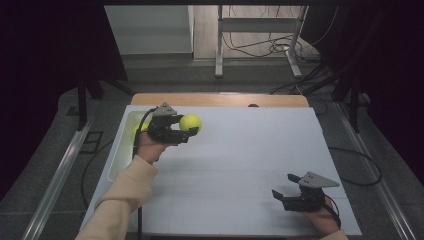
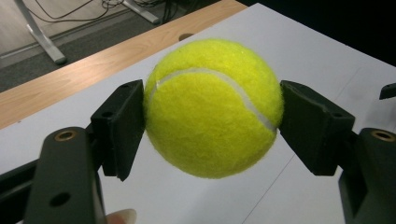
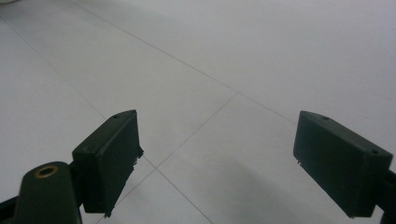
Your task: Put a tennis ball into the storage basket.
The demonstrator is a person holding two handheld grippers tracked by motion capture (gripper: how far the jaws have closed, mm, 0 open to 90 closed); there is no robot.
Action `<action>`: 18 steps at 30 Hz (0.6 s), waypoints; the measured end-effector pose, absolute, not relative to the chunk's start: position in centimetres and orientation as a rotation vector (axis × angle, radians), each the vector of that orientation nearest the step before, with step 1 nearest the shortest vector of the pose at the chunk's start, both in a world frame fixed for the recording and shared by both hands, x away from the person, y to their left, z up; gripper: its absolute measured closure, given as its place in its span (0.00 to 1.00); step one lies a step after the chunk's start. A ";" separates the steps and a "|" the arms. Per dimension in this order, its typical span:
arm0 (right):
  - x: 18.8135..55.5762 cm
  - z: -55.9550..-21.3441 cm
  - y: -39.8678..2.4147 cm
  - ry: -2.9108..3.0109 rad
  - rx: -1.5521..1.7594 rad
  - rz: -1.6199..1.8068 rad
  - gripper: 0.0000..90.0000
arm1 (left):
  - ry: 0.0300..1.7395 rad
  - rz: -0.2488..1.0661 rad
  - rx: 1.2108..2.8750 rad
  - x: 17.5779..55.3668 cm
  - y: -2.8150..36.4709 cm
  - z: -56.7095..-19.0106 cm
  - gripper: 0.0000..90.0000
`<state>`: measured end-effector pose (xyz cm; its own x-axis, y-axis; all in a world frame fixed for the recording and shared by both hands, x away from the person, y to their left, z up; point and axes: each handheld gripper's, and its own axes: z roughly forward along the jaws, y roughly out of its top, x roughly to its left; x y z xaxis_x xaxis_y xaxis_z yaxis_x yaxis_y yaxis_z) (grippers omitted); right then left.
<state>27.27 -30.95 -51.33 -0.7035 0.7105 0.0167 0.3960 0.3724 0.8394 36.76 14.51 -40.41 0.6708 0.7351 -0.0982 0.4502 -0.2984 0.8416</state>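
We see the left gripper [image 1: 186, 131] clenched on a yellow tennis ball [image 1: 190, 122] — it is lifted above the white table [image 1: 240, 165], near the white tray [image 1: 121, 150] at the left edge. The right gripper [image 1: 286, 187] is released, jaws wide apart, low over the table's near right part.

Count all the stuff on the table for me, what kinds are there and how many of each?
Tennis ball: 1, yellow, held in the left gripper
Tray: 1, pale, at the table's left edge; something yellow lies in it, too hidden to tell
Grippers: 2, left and right gripper, the right open with nothing in it
Total: 4
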 end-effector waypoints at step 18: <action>27.3 -51.3 -30.9 2.289 0.968 1.253 0.17 | 0.980 0.414 1.911 36.5 17.0 -40.3 0.30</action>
